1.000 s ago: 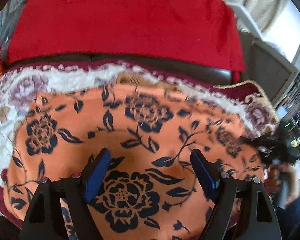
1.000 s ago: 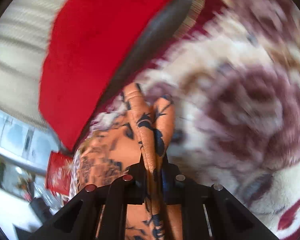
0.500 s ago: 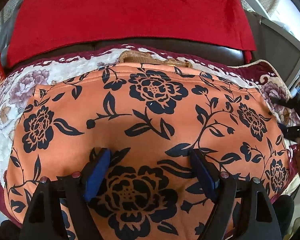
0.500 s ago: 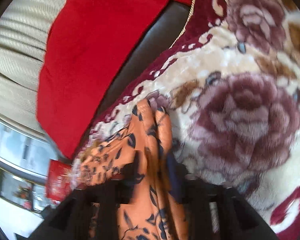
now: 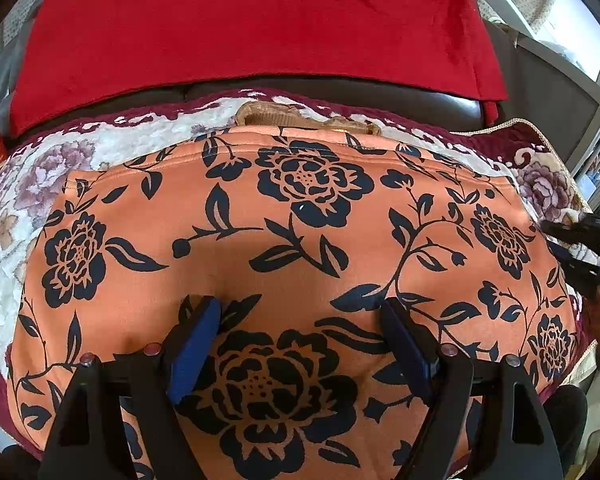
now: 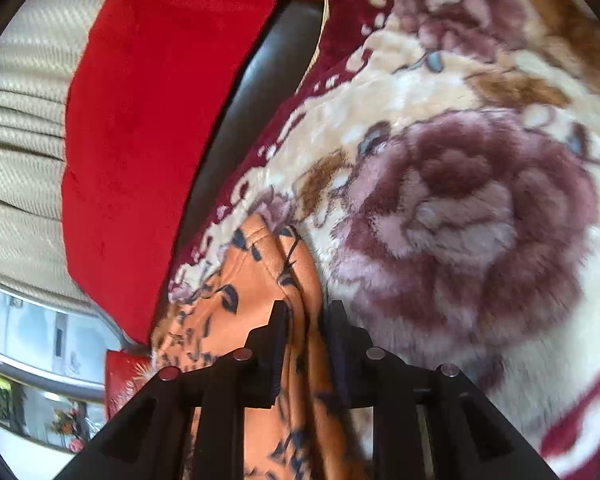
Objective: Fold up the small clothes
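One orange flower-print garment (image 5: pixel 300 248) fills the middle of the left wrist view, spread flat on a plush floral blanket (image 6: pixel 460 208) below a red cover (image 5: pixel 252 20); a second ago its right part was bunched and lifted, so the cloth has now been laid out smooth, likely ready for a fold. The left tongs (image 5: pixel 300 320) hover over its lower centre, blue pads wide apart and holding nothing. At the garment's right edge, lower middle of the right wrist view, the right tongs (image 6: pixel 306 316) have just been closing again after letting go; a doubled fold of cloth stands between them, seemingly not yet pinched.
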